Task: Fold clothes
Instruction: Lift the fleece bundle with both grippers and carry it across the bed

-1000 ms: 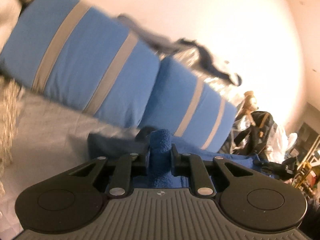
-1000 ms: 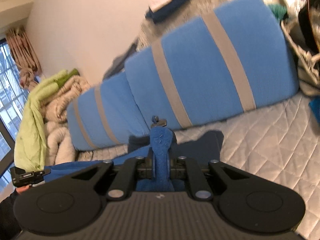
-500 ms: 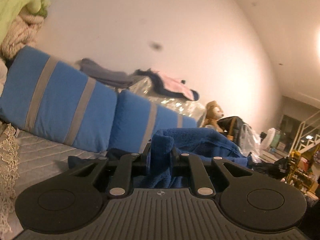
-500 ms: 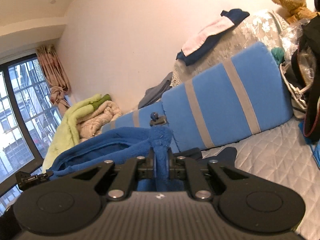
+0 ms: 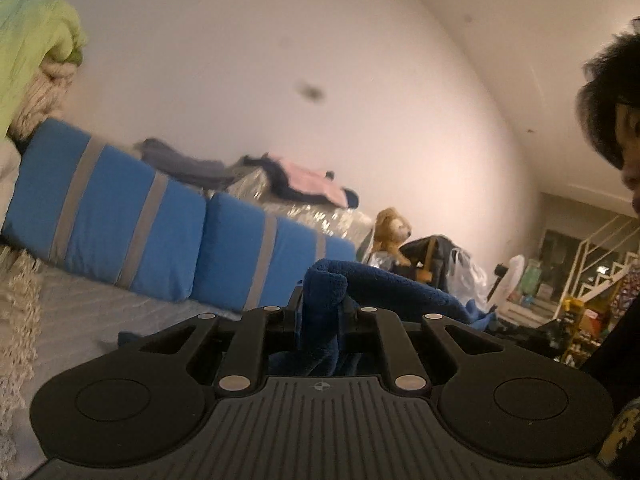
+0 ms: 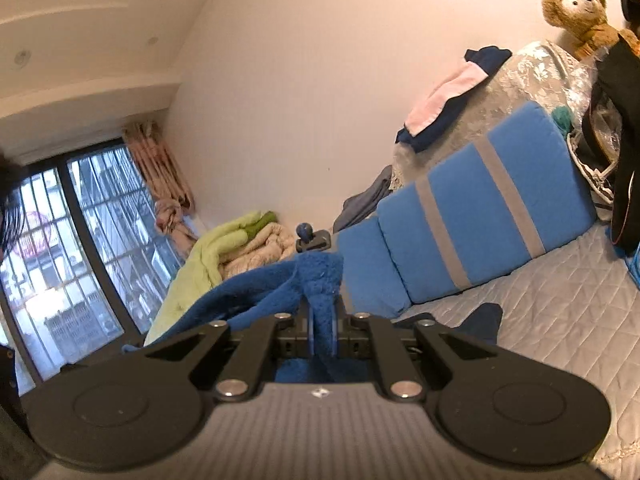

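Left wrist view: the left gripper (image 5: 320, 312) points level, its fingers pinched tight on a bunched edge of a dark blue fleece garment (image 5: 384, 284), which stretches away to the right, lifted above a quilted grey bed (image 5: 88, 312). Blue cushions with grey stripes (image 5: 120, 216) lean against the wall. In the right wrist view, the right gripper (image 6: 322, 320) likewise clamps the blue fleece garment (image 6: 256, 288), which drapes off to the left. A teddy bear (image 6: 576, 12) sits high at right.

Fuzzy blue fleece garment (image 5: 320, 300); matt black plastic claw (image 5: 320, 314).
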`<state>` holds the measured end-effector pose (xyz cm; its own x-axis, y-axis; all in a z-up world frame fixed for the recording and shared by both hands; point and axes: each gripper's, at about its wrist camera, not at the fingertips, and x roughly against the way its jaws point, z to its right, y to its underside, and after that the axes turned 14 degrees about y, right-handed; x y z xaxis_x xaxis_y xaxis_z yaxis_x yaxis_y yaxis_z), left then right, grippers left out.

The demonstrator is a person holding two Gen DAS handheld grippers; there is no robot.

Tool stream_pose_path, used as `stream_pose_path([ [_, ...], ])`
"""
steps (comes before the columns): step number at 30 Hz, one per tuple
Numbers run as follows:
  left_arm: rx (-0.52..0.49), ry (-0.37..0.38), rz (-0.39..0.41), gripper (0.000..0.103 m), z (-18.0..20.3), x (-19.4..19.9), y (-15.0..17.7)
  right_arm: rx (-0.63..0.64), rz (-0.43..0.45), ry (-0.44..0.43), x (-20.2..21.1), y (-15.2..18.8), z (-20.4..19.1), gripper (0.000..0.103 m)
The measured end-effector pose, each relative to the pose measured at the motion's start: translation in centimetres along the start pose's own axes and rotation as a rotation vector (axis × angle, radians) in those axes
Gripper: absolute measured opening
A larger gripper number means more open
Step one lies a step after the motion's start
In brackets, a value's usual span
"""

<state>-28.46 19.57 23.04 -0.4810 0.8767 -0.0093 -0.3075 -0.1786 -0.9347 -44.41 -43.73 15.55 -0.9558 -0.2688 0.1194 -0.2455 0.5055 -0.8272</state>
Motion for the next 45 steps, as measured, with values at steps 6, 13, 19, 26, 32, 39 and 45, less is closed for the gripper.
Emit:
stream_pose_path([
  [6, 0.045, -0.039, 0.027, 0.015, -3.0, -2.2, -0.9, -0.016, -0.014, 0.035, -3.0, -1.1, 0.7, 0.008],
  [13, 0.026, -0.113, 0.004, 0.015, -7.4, -6.7, -3.5, 0.008, -0.041, 0.126, -9.4, -4.0, 1.4, 0.008],
  [19, 0.029, -0.207, -0.063, 0.015, -12.3, -11.3, -4.5, 0.023, -0.088, 0.200, -16.4, -5.6, 2.9, 0.008],
  [26, 0.096, -0.305, -0.182, 0.015, -19.1, -15.4, -2.2, 0.051, -0.175, 0.290, -23.3, -5.1, 5.4, 0.008],
  [32, 0.158, -0.365, -0.272, 0.015, -23.5, -17.3, 0.5, 0.068, -0.253, 0.349, -27.7, -3.4, 7.1, 0.008],
  [39, 0.198, -0.393, -0.318, 0.015, -26.1, -18.5, 1.9, 0.065, -0.311, 0.387, -31.2, -2.0, 9.0, 0.008],
  [45, 0.186, -0.392, -0.308, 0.015, -26.7, -19.1, 1.3, 0.064, -0.308, 0.391, -32.1, -2.0, 9.4, 0.008],
])
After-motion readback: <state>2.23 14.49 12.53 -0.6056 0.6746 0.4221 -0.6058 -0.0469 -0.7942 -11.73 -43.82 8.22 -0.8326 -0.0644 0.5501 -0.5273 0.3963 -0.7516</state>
